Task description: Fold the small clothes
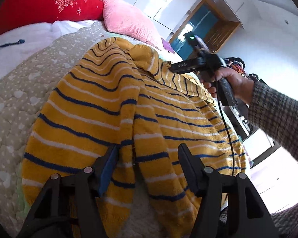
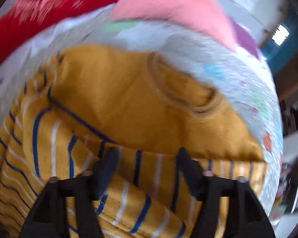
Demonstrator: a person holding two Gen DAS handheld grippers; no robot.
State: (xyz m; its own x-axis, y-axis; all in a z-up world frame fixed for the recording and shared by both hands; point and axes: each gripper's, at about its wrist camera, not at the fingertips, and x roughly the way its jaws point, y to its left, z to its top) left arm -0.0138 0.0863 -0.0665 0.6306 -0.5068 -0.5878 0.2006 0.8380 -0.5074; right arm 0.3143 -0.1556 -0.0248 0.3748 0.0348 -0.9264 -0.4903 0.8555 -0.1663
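A bed with a dotted quilt carries a yellow striped sweater near its edge; bare quilt remains leftward. Red pillow and pink pillow lie beyond. Left claw and right claw both spread apart over the sweater.

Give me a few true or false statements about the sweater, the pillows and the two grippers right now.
1. The sweater is yellow with blue and white stripes. True.
2. It lies on a bare wooden floor. False: it lies on a quilt.
3. A pink pillow sits beside a red pillow. True.
4. The left hand-held gripper is shut. False: its fingers are apart.
5. A hand holds the right hand-held gripper. True.
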